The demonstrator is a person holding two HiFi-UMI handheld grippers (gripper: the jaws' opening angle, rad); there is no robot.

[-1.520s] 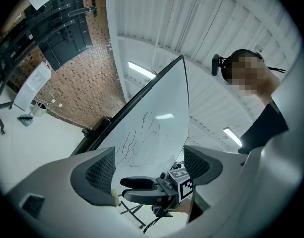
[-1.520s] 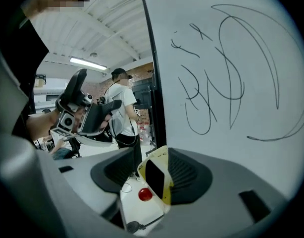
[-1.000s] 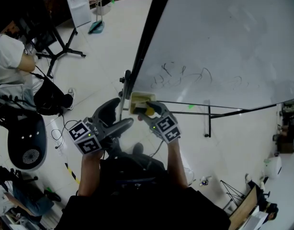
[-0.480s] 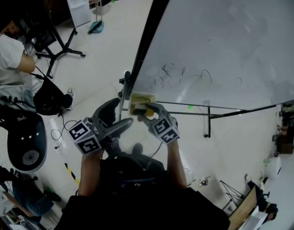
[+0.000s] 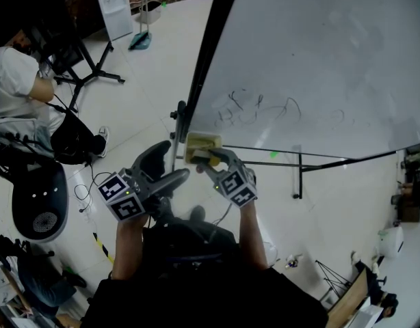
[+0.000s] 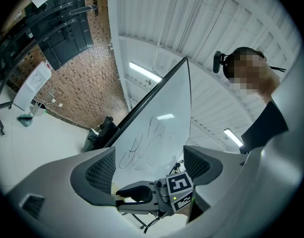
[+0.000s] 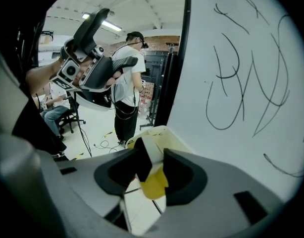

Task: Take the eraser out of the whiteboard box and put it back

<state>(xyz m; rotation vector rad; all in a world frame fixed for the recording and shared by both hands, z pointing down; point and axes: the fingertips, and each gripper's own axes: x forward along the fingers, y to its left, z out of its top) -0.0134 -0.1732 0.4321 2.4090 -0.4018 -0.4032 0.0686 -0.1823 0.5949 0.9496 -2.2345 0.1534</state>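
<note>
A pale yellow whiteboard box (image 5: 202, 142) hangs at the lower left corner of the whiteboard (image 5: 319, 67). My right gripper (image 5: 208, 157) reaches down into it. In the right gripper view the eraser (image 7: 151, 172), yellow with a white and black upper part, stands tilted between the jaws in front of the box (image 7: 159, 132). The jaws are closing and both pads touch the eraser. My left gripper (image 5: 162, 164) hangs open just left of the box, apart from it, nothing between its fingers (image 6: 95, 170). The left gripper view also shows the right gripper's marker cube (image 6: 179, 188).
Black scribbles (image 5: 258, 108) mark the whiteboard above the box. The board's stand bars (image 5: 299, 164) run to the right below it. A seated person in white (image 5: 15, 80), a black chair (image 5: 39, 203) and a tripod (image 5: 87, 60) are at the left. Another person (image 7: 126, 83) stands behind.
The right gripper's jaws have drawn in round the eraser in the box, and the gripper has rolled a little. The left gripper has kept still.
</note>
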